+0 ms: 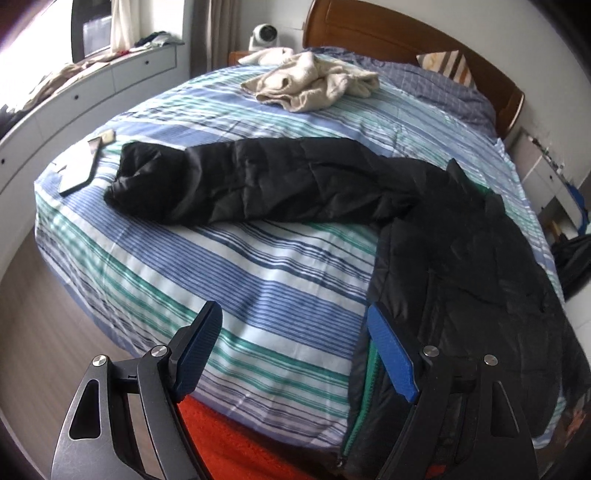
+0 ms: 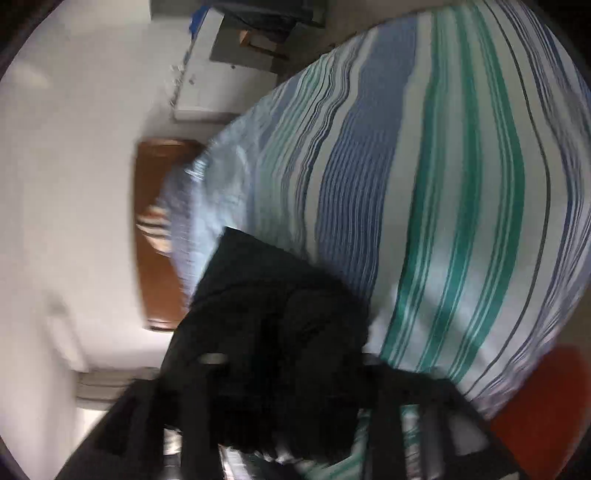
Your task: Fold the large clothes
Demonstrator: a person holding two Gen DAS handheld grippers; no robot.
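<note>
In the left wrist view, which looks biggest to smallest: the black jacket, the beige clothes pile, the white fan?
1. Black quilted puffer jacket, nearest the camera.
2. Crumpled beige clothes pile.
3. Small round white fan, farthest away, so its true size is unsure.

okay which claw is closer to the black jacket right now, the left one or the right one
Right, as far as the blur allows. The right claw is buried in the black jacket's dark fabric, apparently gripping it. The left claw hangs open above the striped bedspread, its right finger bordering the jacket's hem.

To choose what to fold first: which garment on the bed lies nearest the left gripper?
The black jacket, beside the left gripper; the beige garment lies near the headboard.
</note>
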